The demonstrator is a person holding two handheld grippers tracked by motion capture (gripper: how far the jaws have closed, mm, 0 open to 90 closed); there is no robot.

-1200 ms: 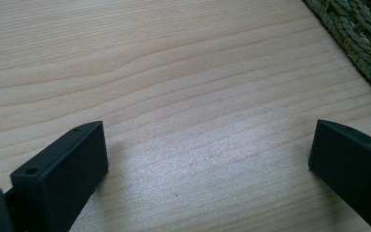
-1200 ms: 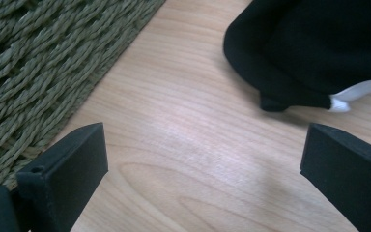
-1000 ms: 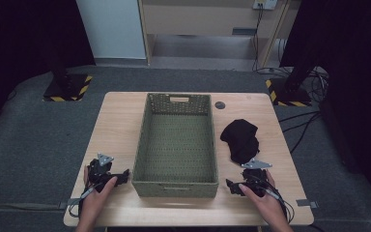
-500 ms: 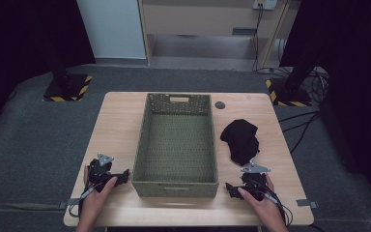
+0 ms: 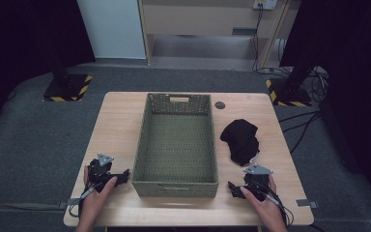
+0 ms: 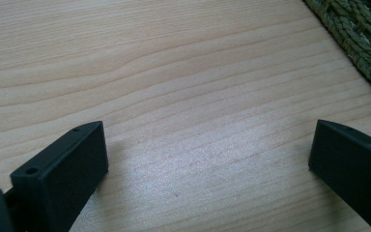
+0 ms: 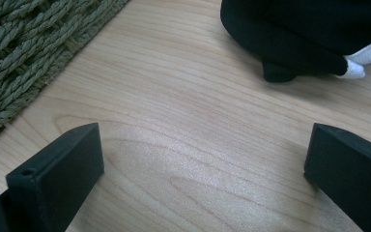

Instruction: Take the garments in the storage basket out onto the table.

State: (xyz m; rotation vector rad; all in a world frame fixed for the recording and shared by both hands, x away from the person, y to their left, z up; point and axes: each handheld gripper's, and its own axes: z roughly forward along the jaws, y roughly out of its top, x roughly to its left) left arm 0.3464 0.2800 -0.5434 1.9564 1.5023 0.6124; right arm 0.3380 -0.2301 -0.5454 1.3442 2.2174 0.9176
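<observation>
At the tabletop's near edge: both grippers rest.
Right gripper: fingers spread wide, empty.
Left gripper: fingers apart, empty, well away.
Black cloth: soft crumpled heap just ahead of the right gripper, lying lengthwise away.
Basket: green woven, rectangular, between grippers.

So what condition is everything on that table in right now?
Left gripper: open, holds nothing, low over bare wood.
Right gripper: open, holds nothing, near the cloth.
Woven basket: upright, nothing inside.
Black cloth: crumpled on the table, outside the basket.
</observation>
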